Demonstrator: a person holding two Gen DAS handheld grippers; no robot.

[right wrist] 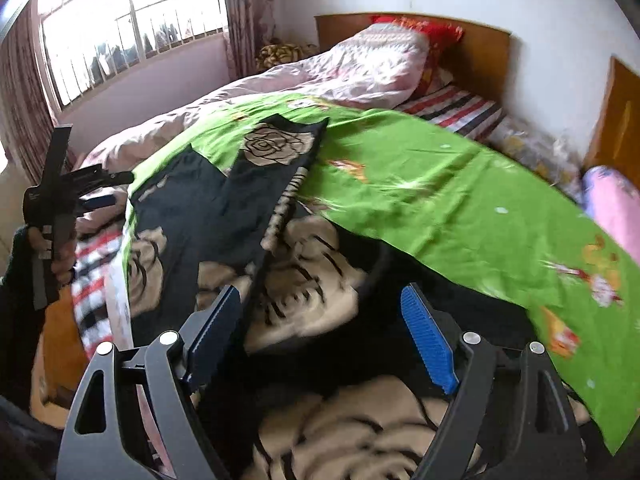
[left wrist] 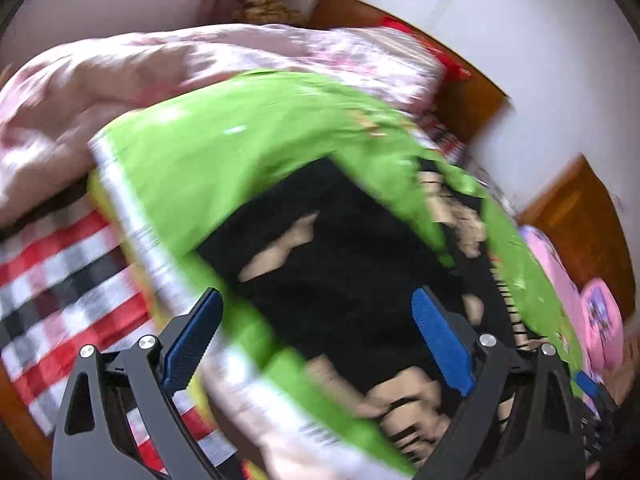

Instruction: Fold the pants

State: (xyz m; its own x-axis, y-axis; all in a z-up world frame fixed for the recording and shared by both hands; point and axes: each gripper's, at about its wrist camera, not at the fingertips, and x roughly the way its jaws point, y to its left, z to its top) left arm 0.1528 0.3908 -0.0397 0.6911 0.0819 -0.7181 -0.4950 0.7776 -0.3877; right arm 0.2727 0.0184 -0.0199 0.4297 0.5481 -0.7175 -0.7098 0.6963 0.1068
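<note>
At the bottom of the right wrist view, the right gripper (right wrist: 320, 332) stands with its blue pads wide apart. No cloth is pinched between them; the pants (right wrist: 224, 208) lie below and beyond the pads. The gripper points down at the garment, which suits a pick at the near hem or waistband as the next step.

The left gripper (left wrist: 316, 332) fills the bottom of the left wrist view, also spread wide and holding nothing. The view is blurred, so fine detail of the cloth under it cannot be read. Dark fabric with tan patches shows between the pads but is not clamped. In the right wrist view the same tool appears at the left edge of the frame, carried in the person's hand (right wrist: 60, 248), clear of the garment and off the bed's side.

The pants are black with a large tan rose print. They lie spread on a green sheet (right wrist: 440, 184) from the lower centre toward the upper middle of the frame. One leg reaches up to the centre; part of the garment is already doubled over near the middle. The green sheet serves as a flat working surface over the bed.

Farther back lie a pink quilt (right wrist: 360, 68), a striped sheet (right wrist: 456, 108) and a wooden headboard (right wrist: 480, 48). A window (right wrist: 132, 12) occupies the upper left.
</note>
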